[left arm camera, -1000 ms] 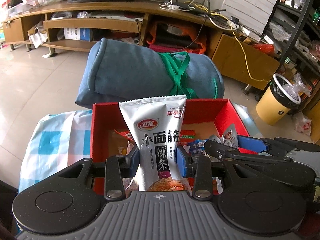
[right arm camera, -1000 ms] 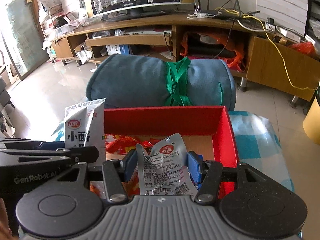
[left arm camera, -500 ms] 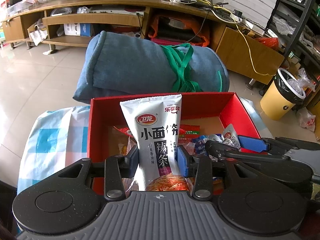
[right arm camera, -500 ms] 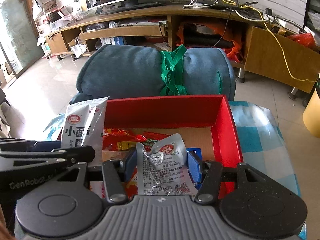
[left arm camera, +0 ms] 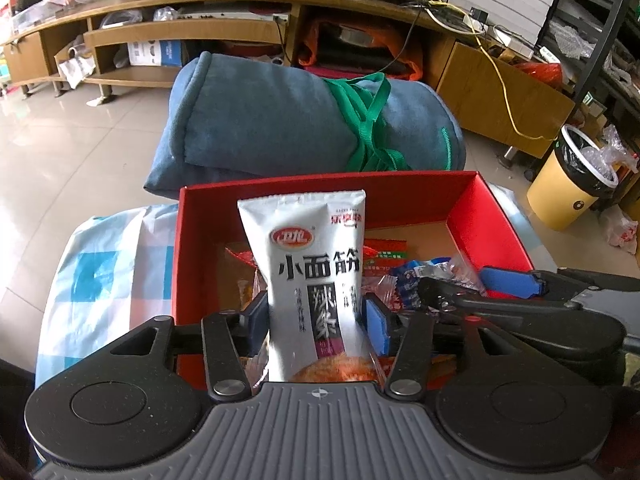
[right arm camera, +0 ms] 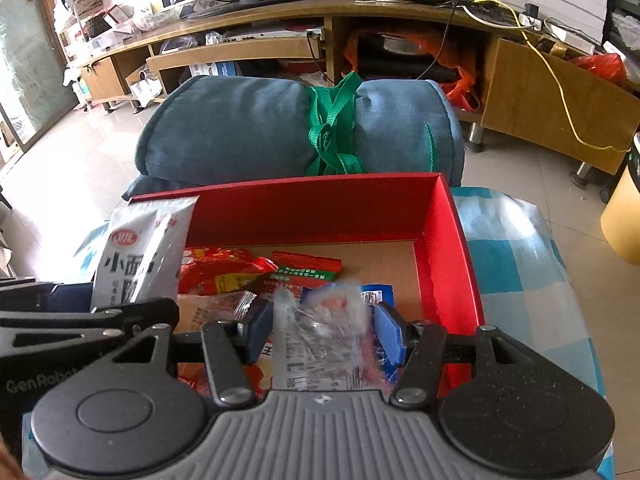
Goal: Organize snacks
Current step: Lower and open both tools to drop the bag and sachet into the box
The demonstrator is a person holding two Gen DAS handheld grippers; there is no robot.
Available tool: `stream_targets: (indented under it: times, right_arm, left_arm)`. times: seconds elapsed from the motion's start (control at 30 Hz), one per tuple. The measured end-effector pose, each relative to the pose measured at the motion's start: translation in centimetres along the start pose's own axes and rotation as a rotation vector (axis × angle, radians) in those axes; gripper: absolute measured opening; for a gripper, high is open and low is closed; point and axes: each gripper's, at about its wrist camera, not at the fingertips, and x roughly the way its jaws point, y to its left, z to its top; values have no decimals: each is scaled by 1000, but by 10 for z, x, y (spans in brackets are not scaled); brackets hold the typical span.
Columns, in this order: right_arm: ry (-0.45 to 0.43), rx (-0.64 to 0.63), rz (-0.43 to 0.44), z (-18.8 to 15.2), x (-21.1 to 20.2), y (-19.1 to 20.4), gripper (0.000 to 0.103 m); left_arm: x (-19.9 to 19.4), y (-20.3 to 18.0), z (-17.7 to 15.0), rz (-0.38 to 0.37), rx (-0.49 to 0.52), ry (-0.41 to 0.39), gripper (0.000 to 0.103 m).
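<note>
Since the earlier frame, both packets have come free of the pads as the jaws part. Left wrist view: left hand-held gripper [left arm camera: 316, 322], jaws opening, pads just clear of one upright white spicy-strip packet [left arm camera: 310, 276] standing in one red box [left arm camera: 486, 216]. Right wrist view: right hand-held gripper [right arm camera: 322, 330], jaws opening, one blurred silver packet [right arm camera: 320, 336] between them, untouched, over the box; one rolled blue blanket [right arm camera: 248, 128] behind.
</note>
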Motion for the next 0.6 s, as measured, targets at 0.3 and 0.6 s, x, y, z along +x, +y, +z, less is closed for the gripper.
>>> stream_targets:
  times: [0.3,0.6]
  right_arm:
    - [-4,6,-3,0,-2,-2,58]
    - [-15,8,0,-1,-7,-2,59]
  left_arm:
    - [-2,2,-1,17,-3,-10,67]
    - [-7,3,-2,24,-4,-22,72]
